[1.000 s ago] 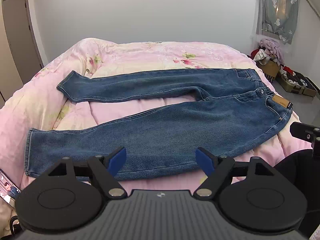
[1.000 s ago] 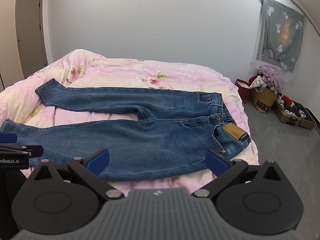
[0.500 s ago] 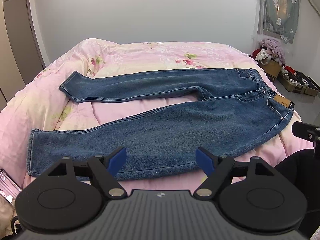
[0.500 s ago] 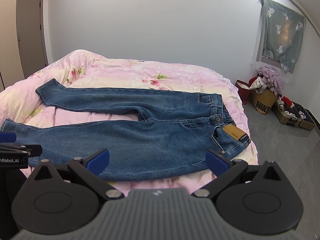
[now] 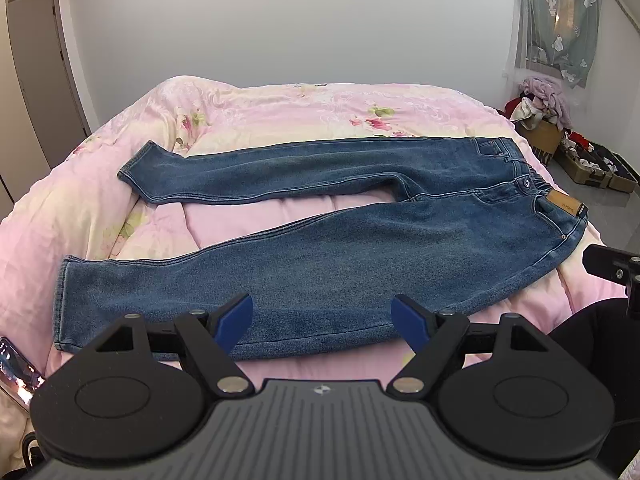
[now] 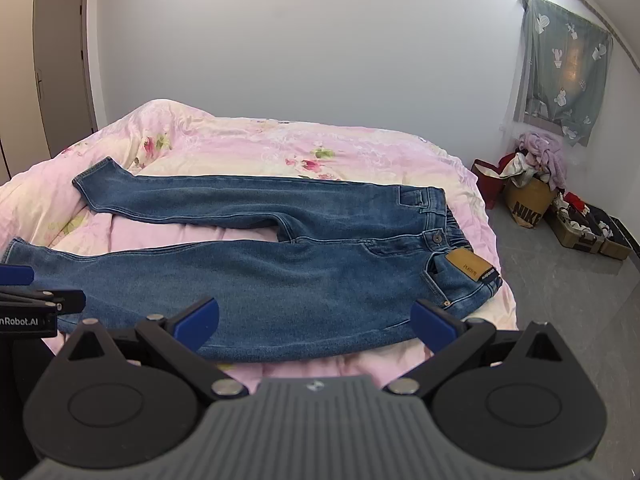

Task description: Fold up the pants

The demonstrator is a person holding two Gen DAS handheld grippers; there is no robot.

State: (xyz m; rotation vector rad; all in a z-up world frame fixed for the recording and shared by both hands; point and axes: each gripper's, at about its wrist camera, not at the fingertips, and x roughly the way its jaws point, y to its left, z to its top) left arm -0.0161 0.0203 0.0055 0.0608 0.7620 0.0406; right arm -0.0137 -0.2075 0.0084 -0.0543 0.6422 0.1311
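Blue jeans (image 5: 360, 248) lie flat on a pink floral bed, legs spread apart to the left, waistband with a tan patch at the right; they also show in the right wrist view (image 6: 280, 272). My left gripper (image 5: 322, 318) is open and empty, held just before the near leg's lower edge. My right gripper (image 6: 316, 320) is open and empty, near the seat and the near edge. The left gripper's side shows at the left edge of the right wrist view (image 6: 28, 304).
The pink duvet (image 5: 280, 112) covers the bed. A phone (image 5: 16, 368) lies at the bed's near left corner. Boxes and a clothes pile (image 6: 536, 184) stand on the grey floor at the right. A door (image 6: 60, 68) is at the far left.
The left gripper view has shifted slightly, so the jeans sit a little further right and higher. The right gripper has barely moved. Both grippers stay open.
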